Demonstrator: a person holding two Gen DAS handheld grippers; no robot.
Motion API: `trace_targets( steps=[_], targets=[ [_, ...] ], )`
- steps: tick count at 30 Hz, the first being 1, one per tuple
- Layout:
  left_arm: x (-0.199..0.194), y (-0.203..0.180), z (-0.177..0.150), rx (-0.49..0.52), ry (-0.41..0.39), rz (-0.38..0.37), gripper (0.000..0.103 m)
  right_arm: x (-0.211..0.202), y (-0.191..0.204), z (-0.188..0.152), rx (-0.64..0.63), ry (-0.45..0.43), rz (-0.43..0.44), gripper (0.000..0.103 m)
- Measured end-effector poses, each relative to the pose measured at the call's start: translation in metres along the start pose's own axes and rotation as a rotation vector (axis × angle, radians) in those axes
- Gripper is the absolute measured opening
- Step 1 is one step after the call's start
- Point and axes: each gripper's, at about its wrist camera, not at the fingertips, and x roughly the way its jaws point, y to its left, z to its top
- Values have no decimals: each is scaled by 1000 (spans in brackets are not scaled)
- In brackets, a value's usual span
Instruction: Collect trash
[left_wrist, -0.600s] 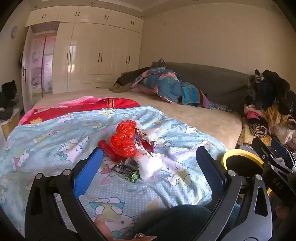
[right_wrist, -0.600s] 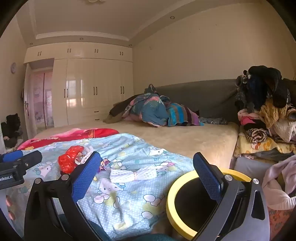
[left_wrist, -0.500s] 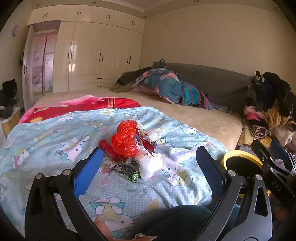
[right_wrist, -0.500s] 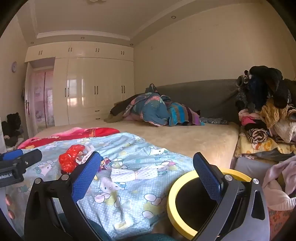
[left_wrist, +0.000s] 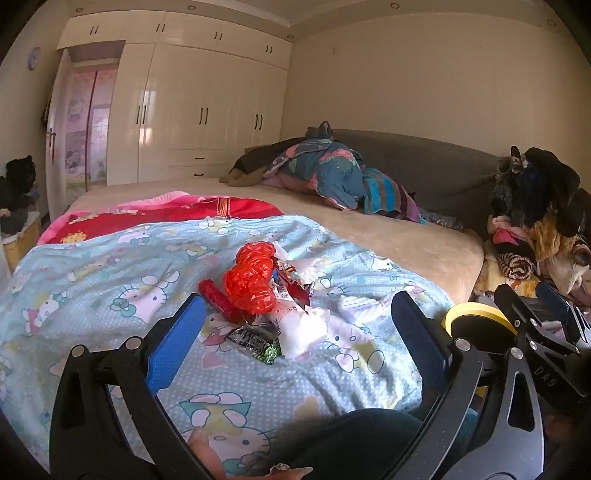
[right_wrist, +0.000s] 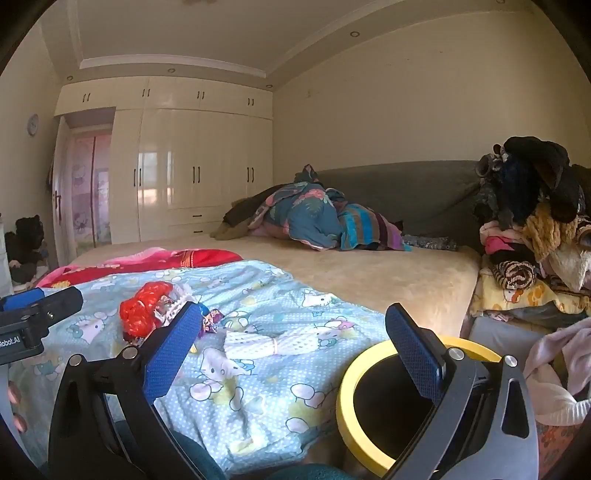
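A: Left wrist view. The trash pile (left_wrist: 266, 306) lies on the light blue cartoon-print quilt (left_wrist: 110, 280) on the bed. Orientation?

B: The crumpled red plastic bag (left_wrist: 253, 277) stands tallest, its long axis running away from the camera, slightly left of upright in the frame. The red tube wrapper (left_wrist: 218, 300) lies flat against its left side, long axis slanting from upper left to lower right. A dark wrapper with green print (left_wrist: 255, 341) and white tissue (left_wrist: 303, 330) sit nearest the camera.

A: Change from half a second ago?

B: Pile unchanged in layout. In the left view it sits a touch higher and further right — a small shift of the camera, nothing more. Right view is almost the same.

A: Grippers?

B: Left gripper (left_wrist: 295, 325) — blue pads spread wide, nothing between them; the pile lies just ahead, between the two fingers' lines, not touched. Right gripper (right_wrist: 291, 332) is likewise spread and empty; the pile (right_wrist: 155, 314) shows past its left finger, and the yellow-rimmed bin (right_wrist: 354, 373) stands beside the bed, behind its right finger.
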Motion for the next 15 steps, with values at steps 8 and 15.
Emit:
trace_targets(
  steps=[8,15],
  targets=[
    [-1,0,0,1,-2,0,93,1,1,0,-4,3,0,97],
    [-1,-1,2,6,-10,-4,93,2,3,-1,-10,1,5,97]
  ],
)
